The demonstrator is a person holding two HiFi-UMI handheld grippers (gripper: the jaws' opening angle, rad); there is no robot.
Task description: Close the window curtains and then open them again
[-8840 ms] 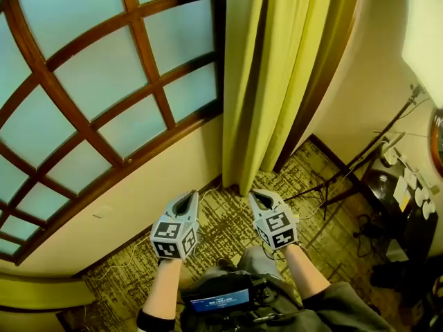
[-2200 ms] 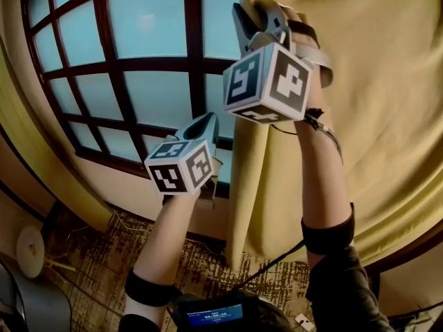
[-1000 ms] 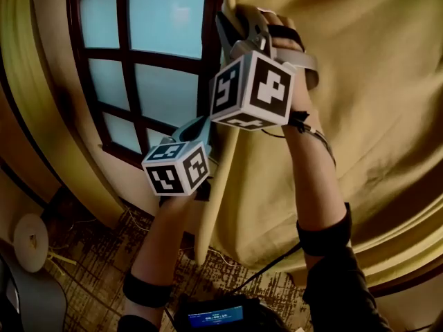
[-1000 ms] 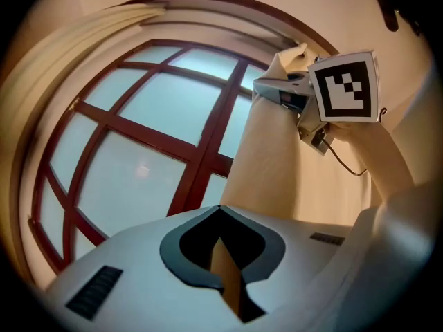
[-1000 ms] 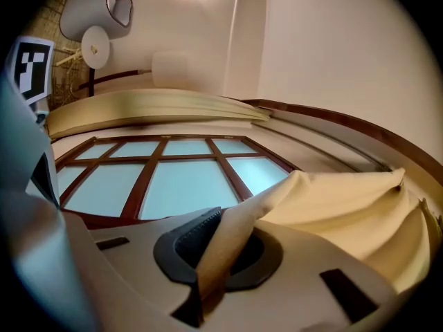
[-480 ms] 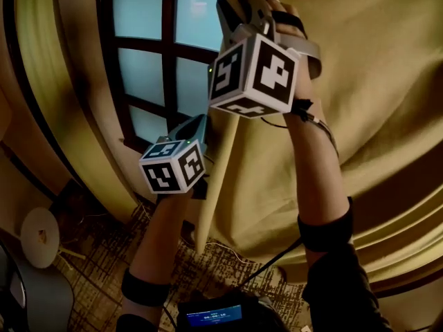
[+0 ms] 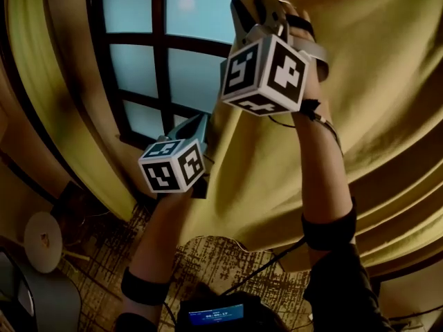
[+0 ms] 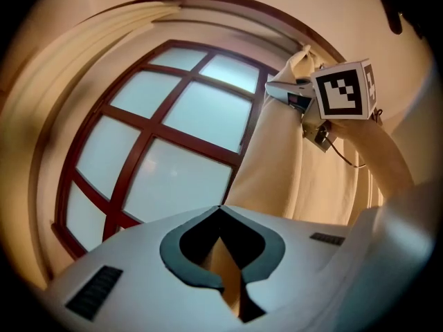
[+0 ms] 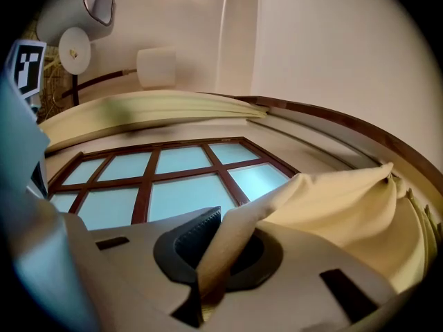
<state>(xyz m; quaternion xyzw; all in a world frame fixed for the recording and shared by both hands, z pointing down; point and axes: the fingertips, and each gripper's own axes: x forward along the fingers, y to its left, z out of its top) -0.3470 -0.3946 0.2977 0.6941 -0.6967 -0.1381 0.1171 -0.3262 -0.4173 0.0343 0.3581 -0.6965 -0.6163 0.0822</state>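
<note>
The yellow right curtain [image 7: 387, 81] is drawn partway over the wood-framed window [image 7: 194, 19]. My right gripper [image 7: 239, 9] is raised high at the curtain's leading edge and is shut on a fold of it [image 9: 332, 199]; the fabric runs between its jaws [image 9: 211, 216]. My left gripper [image 7: 201, 120] is lower on the same edge. Its jaws are shut [image 8: 220, 209], with a strip of curtain fabric [image 8: 277, 171] between them. In the left gripper view the right gripper [image 8: 273, 88] shows up high, pinching the cloth. The left curtain [image 7: 41, 102] hangs gathered at the window's far side.
Patterned carpet [image 7: 221, 268] lies below, with a round white object [image 7: 43, 232] on it at the left. A device with a lit screen [image 7: 216, 315] sits at the person's waist. A lampshade [image 9: 156, 66] and a wall mirror [image 9: 100, 2] show in the right gripper view.
Both grippers have carried the curtain's edge leftward toward the gathered left curtain. The left gripper has sunk a little. The curtain's lower part has swung left under it.
</note>
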